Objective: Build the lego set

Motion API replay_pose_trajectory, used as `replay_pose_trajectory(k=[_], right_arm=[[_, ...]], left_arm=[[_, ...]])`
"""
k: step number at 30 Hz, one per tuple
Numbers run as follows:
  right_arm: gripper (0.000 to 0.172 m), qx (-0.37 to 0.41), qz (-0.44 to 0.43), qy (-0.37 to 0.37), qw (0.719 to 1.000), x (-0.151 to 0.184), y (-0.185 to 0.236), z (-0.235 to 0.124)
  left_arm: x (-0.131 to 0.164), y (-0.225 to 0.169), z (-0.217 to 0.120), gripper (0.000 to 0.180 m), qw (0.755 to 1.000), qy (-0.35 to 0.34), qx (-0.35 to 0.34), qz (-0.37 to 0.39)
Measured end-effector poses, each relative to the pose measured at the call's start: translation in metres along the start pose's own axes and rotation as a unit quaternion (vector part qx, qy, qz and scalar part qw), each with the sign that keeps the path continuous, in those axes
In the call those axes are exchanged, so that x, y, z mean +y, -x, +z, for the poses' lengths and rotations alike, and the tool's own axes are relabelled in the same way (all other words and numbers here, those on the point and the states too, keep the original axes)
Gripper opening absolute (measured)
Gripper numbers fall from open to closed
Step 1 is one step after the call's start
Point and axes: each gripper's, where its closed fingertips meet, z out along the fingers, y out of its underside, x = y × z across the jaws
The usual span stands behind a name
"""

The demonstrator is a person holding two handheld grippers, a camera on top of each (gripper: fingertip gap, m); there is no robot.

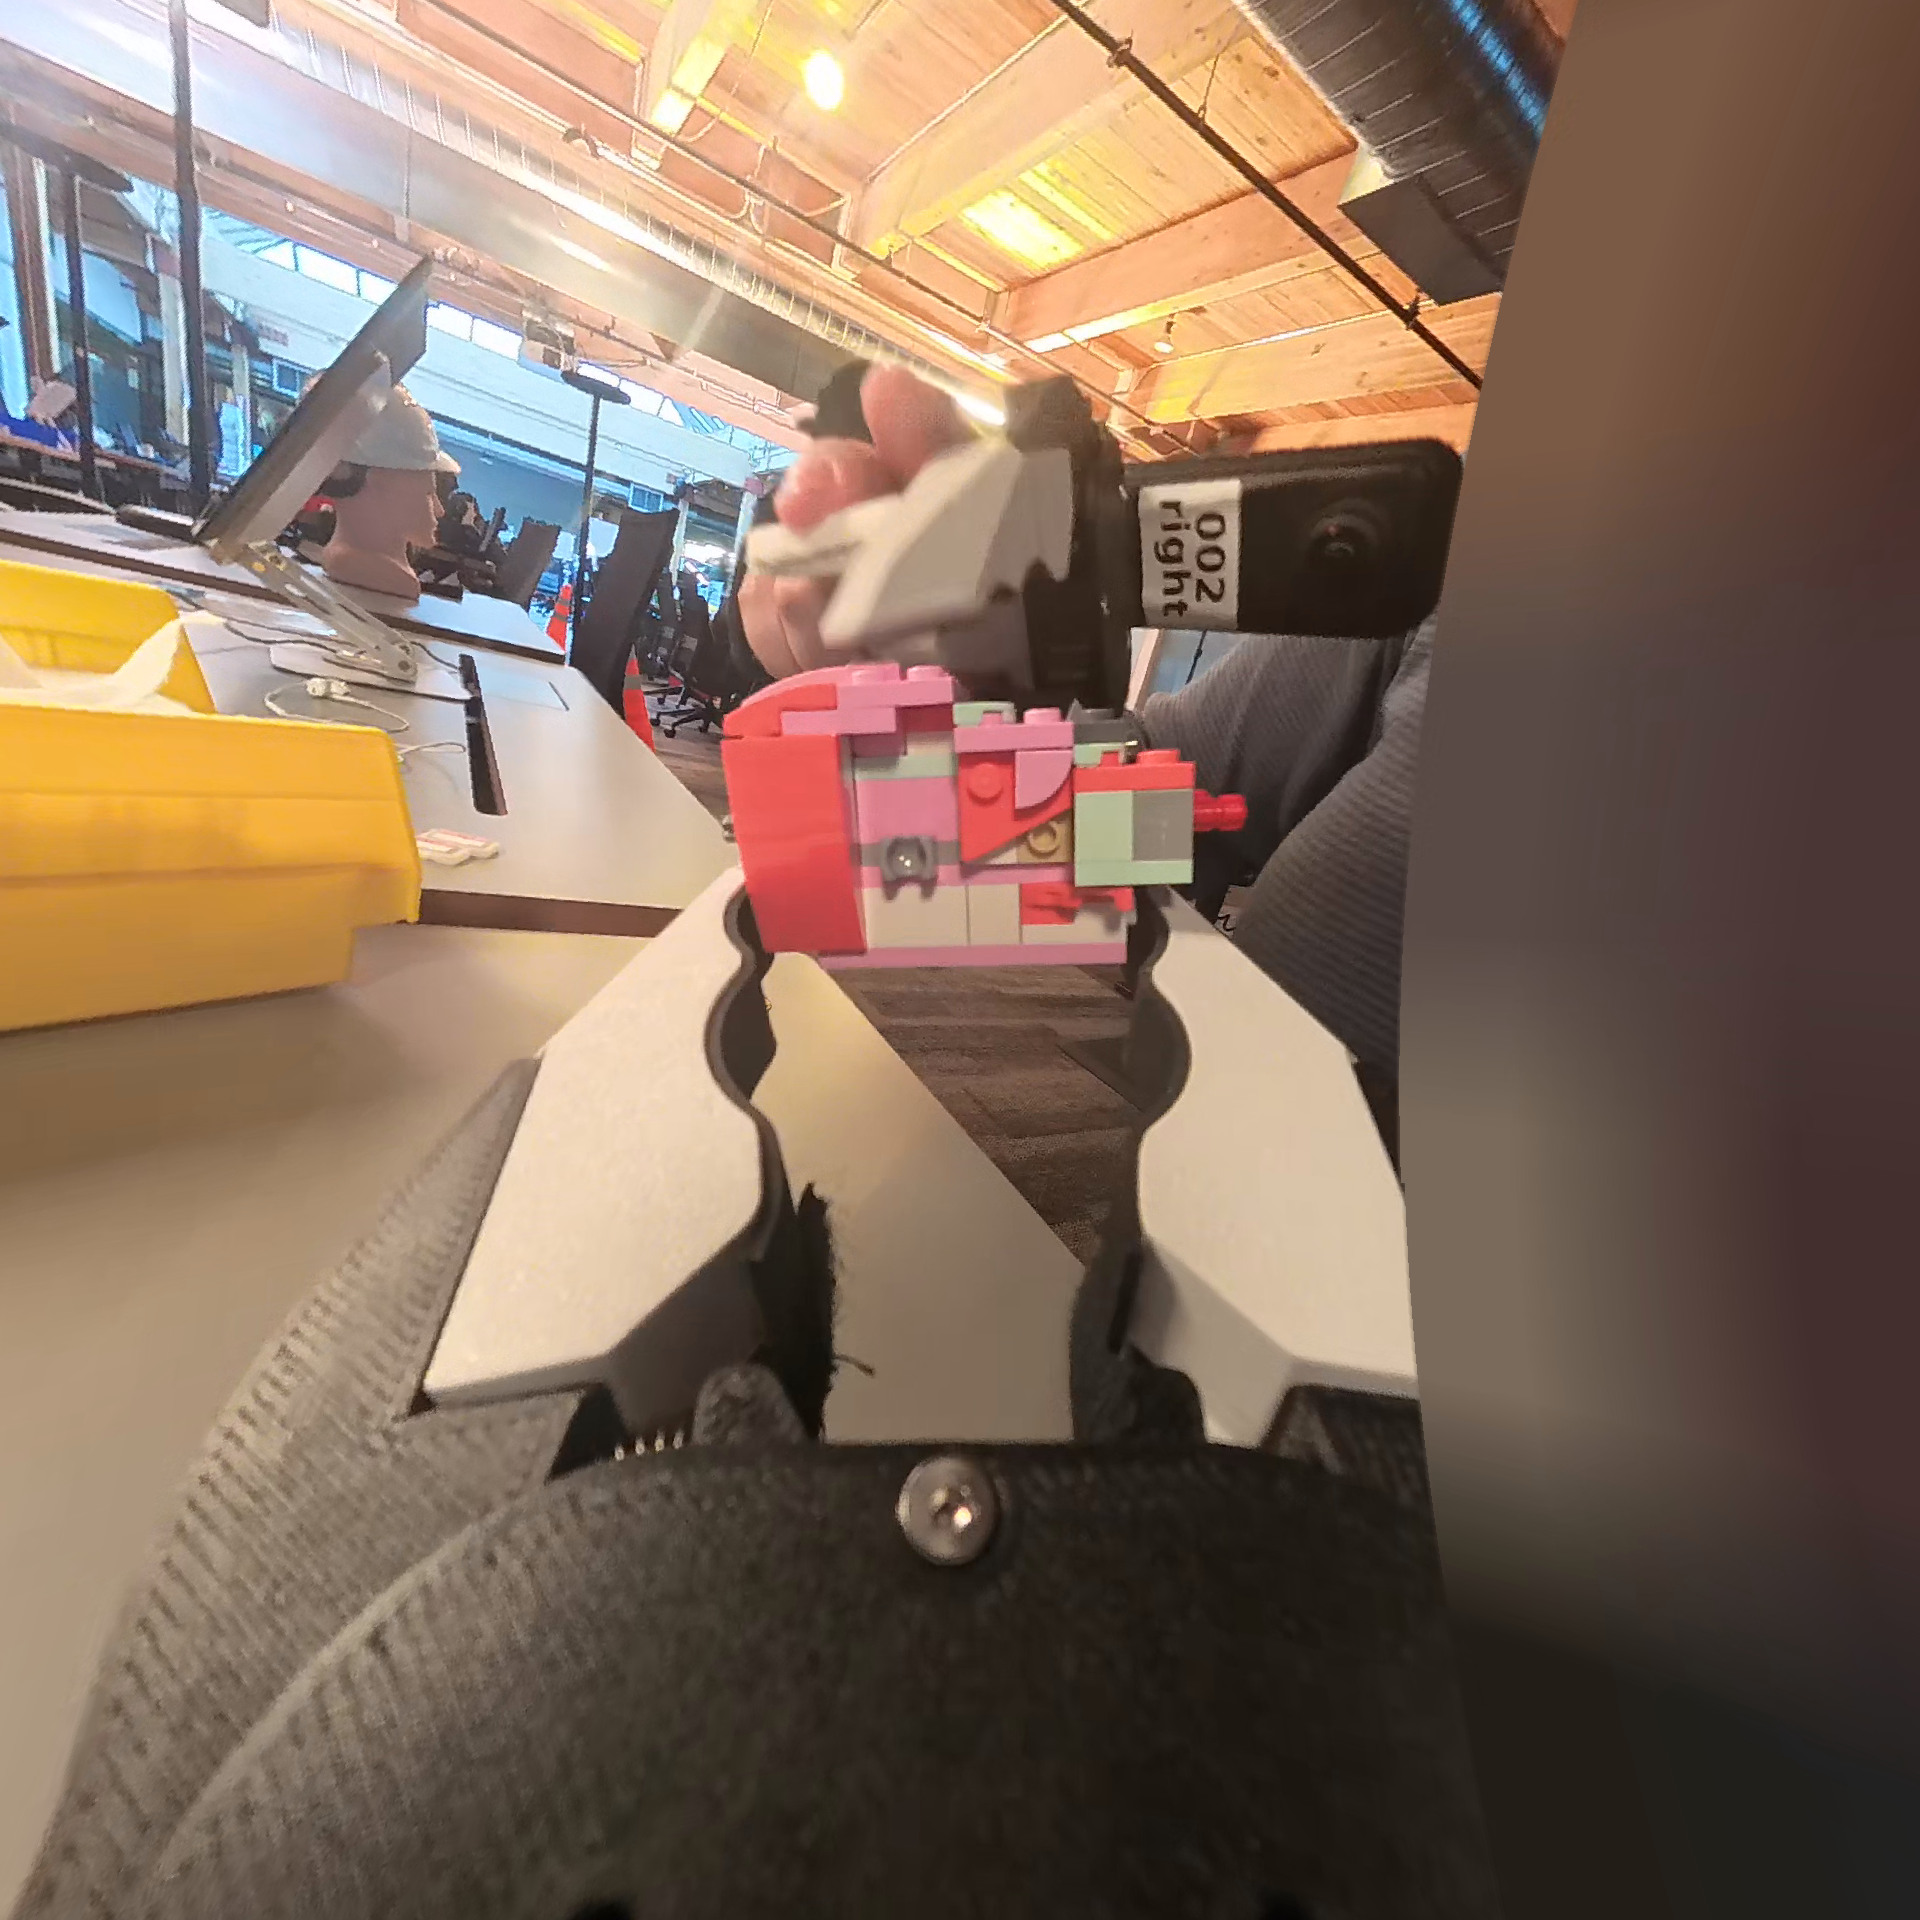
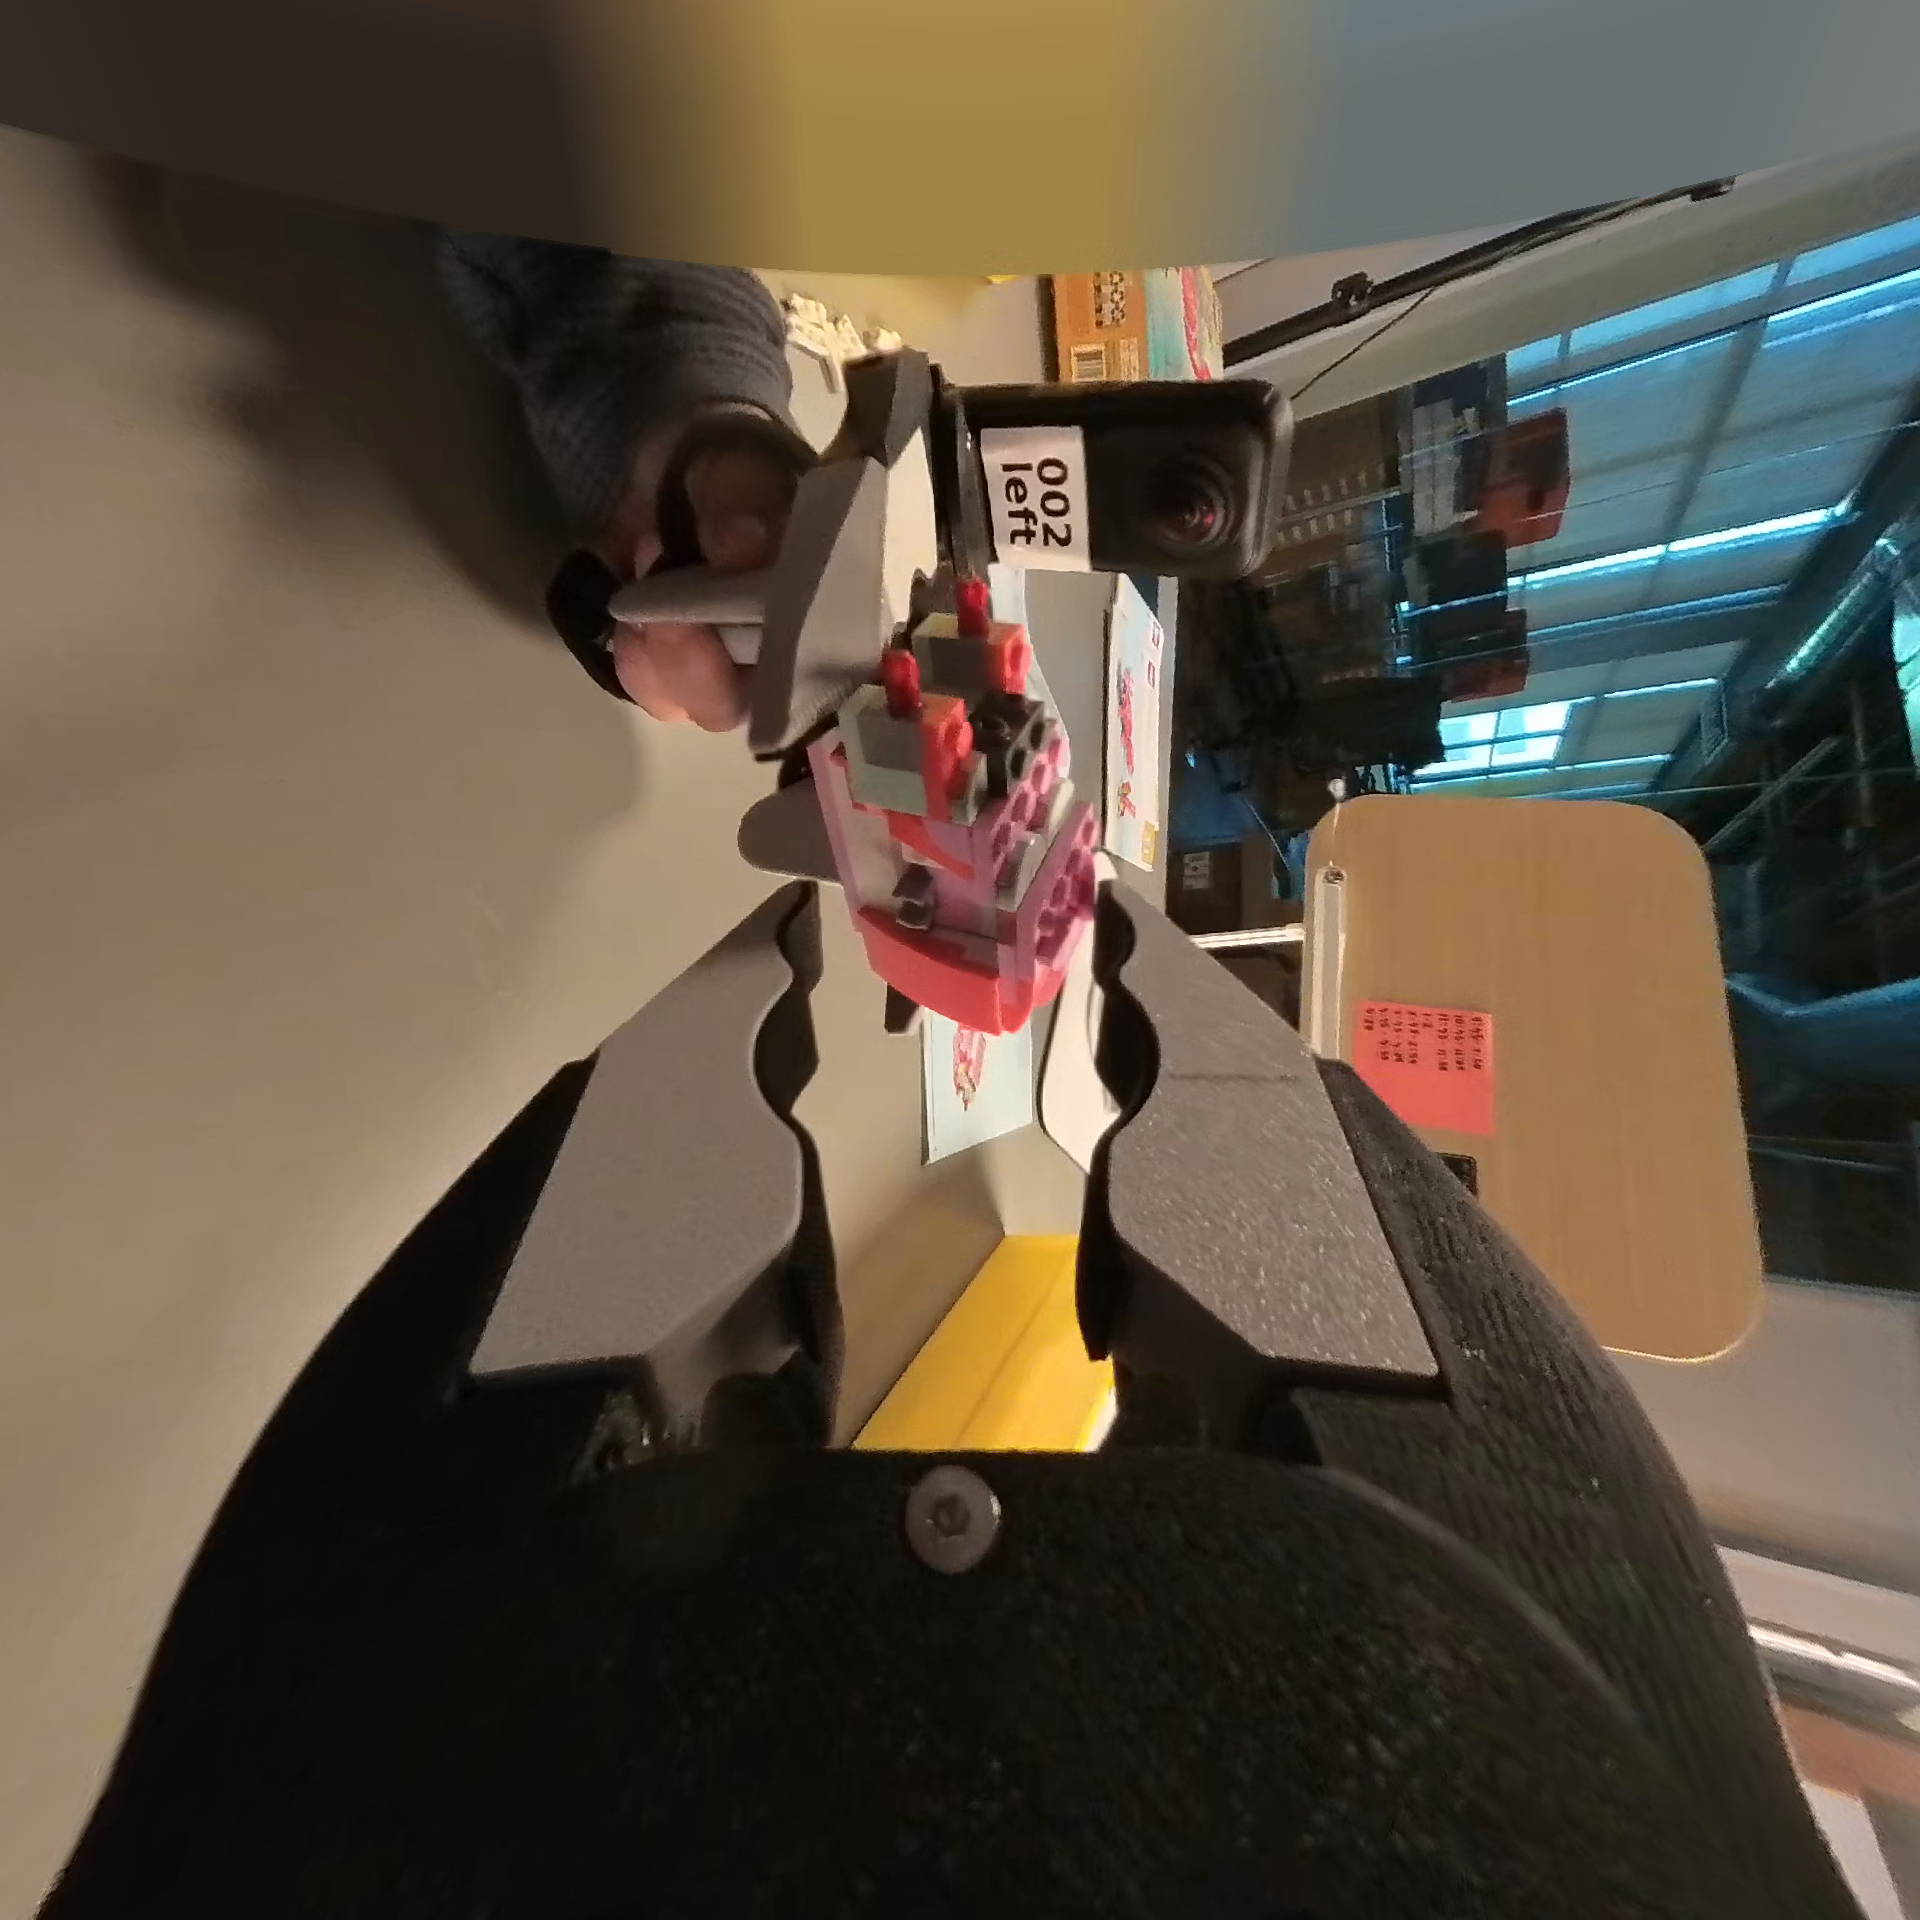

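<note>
While the left hand-held gripper (image 1: 940, 914) clamps the pink-and-red brick model (image 1: 935, 821) at frame centre, the right hand-held gripper (image 2: 951, 914) brackets its red end, fingers apart.

Left gripper (image 1: 940, 935) clamps pink-red brick model (image 1: 956, 821); right gripper (image 1: 935, 561) just above; yellow bin (image 1: 197, 831) left.

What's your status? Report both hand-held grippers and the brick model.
Left hand-held gripper clamped on pink-and-red brick model. Right hand-held gripper open, fingertips flanking the model, gap visible. Nothing in the way.
</note>
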Motion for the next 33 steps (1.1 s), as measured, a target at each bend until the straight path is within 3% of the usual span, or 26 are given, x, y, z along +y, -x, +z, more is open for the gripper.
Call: replay_pose_trajectory(k=[10,20,25,33], right_arm=[[0.036,0.036,-0.011,0.008,0.999,0.003,-0.005,-0.001],[0.035,0.063,-0.019,0.008,0.998,0.002,-0.011,0.000],[0.033,0.088,-0.030,0.009,0.996,-0.002,-0.018,0.001],[0.034,0.078,0.006,-0.003,0.997,-0.003,-0.022,0.002]], left_arm=[[0.002,0.003,-0.001,0.068,1.000,0.003,-0.010,0.000],[-0.004,0.004,-0.002,0.068,1.000,-0.014,-0.010,-0.003],[-0.013,0.004,-0.006,0.068,0.998,-0.055,0.004,-0.035],[-0.016,0.004,-0.008,0.068,0.998,-0.060,0.004,-0.031]])
